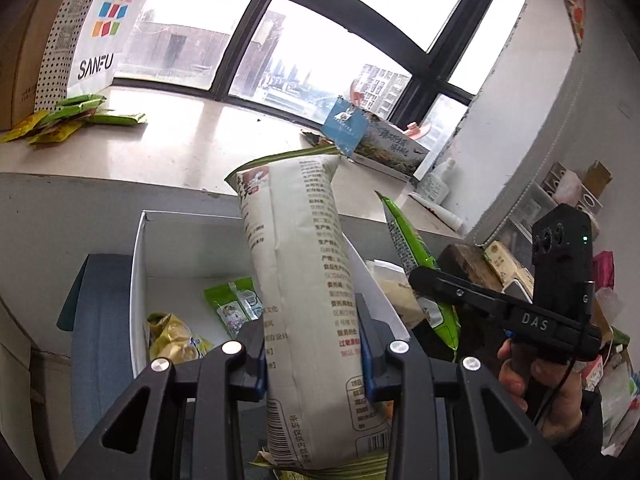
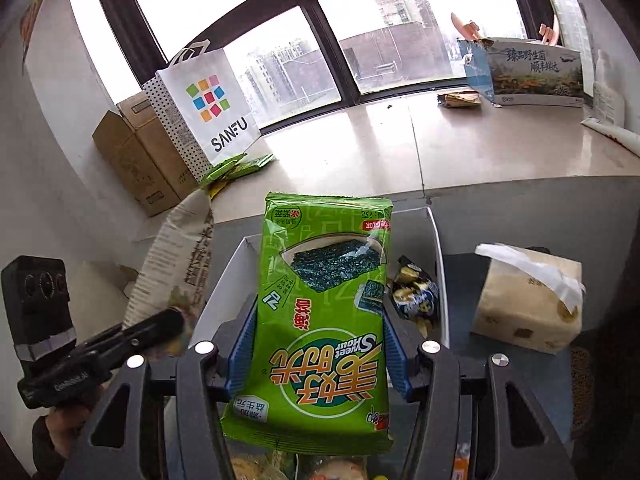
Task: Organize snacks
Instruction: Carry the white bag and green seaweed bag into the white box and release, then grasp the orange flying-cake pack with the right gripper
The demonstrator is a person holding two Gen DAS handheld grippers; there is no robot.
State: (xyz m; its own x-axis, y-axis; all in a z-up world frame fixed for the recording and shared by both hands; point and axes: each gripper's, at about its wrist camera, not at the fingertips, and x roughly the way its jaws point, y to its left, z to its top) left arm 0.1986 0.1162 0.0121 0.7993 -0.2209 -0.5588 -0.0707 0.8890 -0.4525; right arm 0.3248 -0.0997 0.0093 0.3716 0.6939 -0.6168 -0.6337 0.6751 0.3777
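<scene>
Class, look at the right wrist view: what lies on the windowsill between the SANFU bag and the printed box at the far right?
Between the SANFU bag and the printed box the windowsill is mostly bare; only a small flat packet lies beside the box. The right wrist view shows it.
</scene>
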